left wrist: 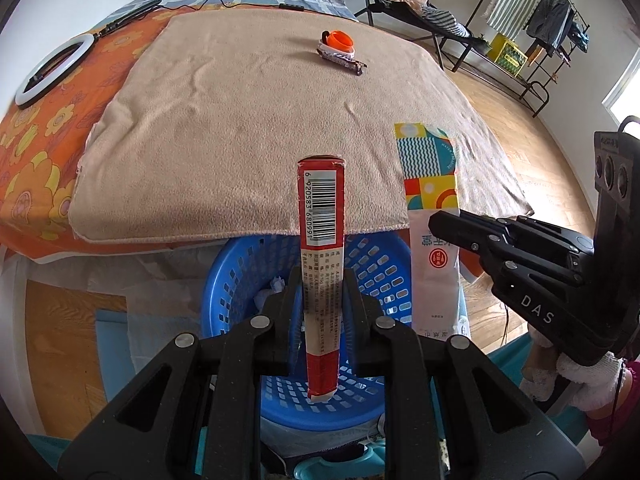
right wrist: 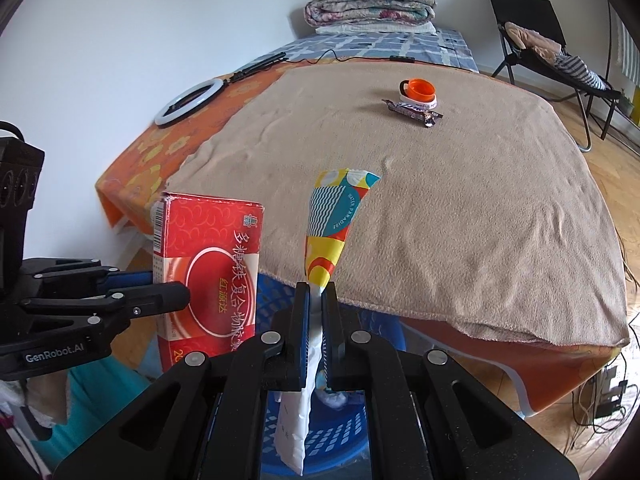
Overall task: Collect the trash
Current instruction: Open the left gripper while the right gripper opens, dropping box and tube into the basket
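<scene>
While both my grippers hang over the blue basket [left wrist: 376, 272], the job stands part done. My left gripper [left wrist: 322, 292] has its jaws clamped on a flat red box [left wrist: 321, 240], held upright directly above the basket. My right gripper [right wrist: 316, 320] has its jaws pinched nearly together on a white pouch [right wrist: 294, 420] with a bright patterned top, also above the basket. Neither item is released yet. Some crumpled white scrap [left wrist: 269, 294] already lies in the basket. Left to collect, well ahead of both tools on the tan blanket [right wrist: 480, 216]: a dark wrapper [right wrist: 414, 111] touching an orange cap [right wrist: 418, 90]. The box looks rigid, with a barcode on its narrow edge; the pouch looks limp and creased.
</scene>
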Available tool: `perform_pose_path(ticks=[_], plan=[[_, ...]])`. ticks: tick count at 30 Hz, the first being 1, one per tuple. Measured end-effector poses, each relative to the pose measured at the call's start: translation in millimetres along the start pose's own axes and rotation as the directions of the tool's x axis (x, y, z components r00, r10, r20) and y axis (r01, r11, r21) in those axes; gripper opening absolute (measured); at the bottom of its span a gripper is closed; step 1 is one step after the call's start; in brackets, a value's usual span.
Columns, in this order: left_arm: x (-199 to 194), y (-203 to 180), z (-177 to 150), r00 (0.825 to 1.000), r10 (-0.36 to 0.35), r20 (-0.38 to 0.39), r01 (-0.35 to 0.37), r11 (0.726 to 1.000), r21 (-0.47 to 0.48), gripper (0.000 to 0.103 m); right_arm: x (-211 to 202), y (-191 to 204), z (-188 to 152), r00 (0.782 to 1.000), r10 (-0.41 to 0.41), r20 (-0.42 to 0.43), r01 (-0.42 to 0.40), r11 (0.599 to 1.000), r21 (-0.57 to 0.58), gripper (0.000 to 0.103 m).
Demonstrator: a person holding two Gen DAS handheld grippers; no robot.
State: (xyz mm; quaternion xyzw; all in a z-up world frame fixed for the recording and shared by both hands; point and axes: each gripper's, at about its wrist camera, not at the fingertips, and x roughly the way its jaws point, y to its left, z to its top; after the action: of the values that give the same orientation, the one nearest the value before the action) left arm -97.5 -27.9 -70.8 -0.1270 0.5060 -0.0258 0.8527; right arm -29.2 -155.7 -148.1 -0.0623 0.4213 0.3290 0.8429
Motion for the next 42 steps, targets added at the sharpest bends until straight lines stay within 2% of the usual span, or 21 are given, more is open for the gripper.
perform_pose_path(ticks=[23, 25, 26, 27, 30, 32, 35, 37, 39, 40, 42], plan=[[43.4, 17.8, -13.7, 0.995, 0.065, -0.082, -0.066, 0.998, -0.014, 0.019, 29.3, -3.9, -15.5, 0.995, -0.018, -0.097, 0.020, 1.000, 0.014, 0.006], [44.9, 18.9, -14.0, 0.994, 0.063, -0.088, -0.065, 0.998, -0.020, 0.028, 31.7, -6.1, -16.0, 0.994, -0.023, -0.109, 0.025, 0.999, 0.024, 0.007], [44.6, 19.4, -14.0, 0.994, 0.066, -0.082, -0.068, 0.997, -0.022, 0.038, 32.5, -7.0, -16.5, 0.993, -0.020, -0.114, 0.024, 0.999, 0.029, 0.009], [43.7, 19.6, -13.9, 0.995, 0.069, -0.076, -0.071, 0.997, -0.021, 0.042, 33.0, -8.1, -16.7, 0.993, -0.021, -0.117, 0.025, 0.999, 0.033, 0.010], [40.4, 19.7, -12.9, 0.995, 0.078, -0.064, -0.079, 0.997, -0.019, 0.042, 32.4, -8.6, -16.4, 0.993, -0.032, -0.115, 0.036, 0.999, 0.032, 0.026], [38.7, 20.4, -12.9, 0.995, 0.083, -0.057, -0.085, 0.996, -0.021, 0.042, 30.5, -8.8, -16.0, 0.994, -0.037, -0.104, 0.040, 0.999, 0.033, 0.046], [36.4, 21.3, -12.3, 0.995, 0.092, -0.048, -0.093, 0.995, -0.023, 0.044, 27.9, -8.5, -14.6, 0.994, -0.050, -0.093, 0.053, 0.998, 0.031, 0.047], [33.7, 22.7, -11.2, 0.995, 0.096, -0.036, -0.097, 0.995, -0.028, 0.051, 26.9, -9.3, -13.4, 0.994, -0.061, -0.089, 0.064, 0.997, 0.033, 0.048], [30.5, 23.2, -9.4, 0.994, 0.106, -0.020, -0.106, 0.994, -0.030, 0.059, 26.2, -10.6, -12.6, 0.994, -0.070, -0.087, 0.073, 0.997, 0.040, 0.055], [28.9, 23.6, -8.3, 0.994, 0.109, -0.015, -0.110, 0.993, -0.032, 0.060, 25.3, -11.3, -12.1, 0.994, -0.073, -0.083, 0.077, 0.996, 0.044, 0.060], [26.5, 24.7, -5.7, 0.994, 0.113, -0.005, -0.113, 0.993, -0.035, 0.062, 22.5, -12.4, -10.3, 0.994, -0.081, -0.071, 0.085, 0.995, 0.050, 0.062]])
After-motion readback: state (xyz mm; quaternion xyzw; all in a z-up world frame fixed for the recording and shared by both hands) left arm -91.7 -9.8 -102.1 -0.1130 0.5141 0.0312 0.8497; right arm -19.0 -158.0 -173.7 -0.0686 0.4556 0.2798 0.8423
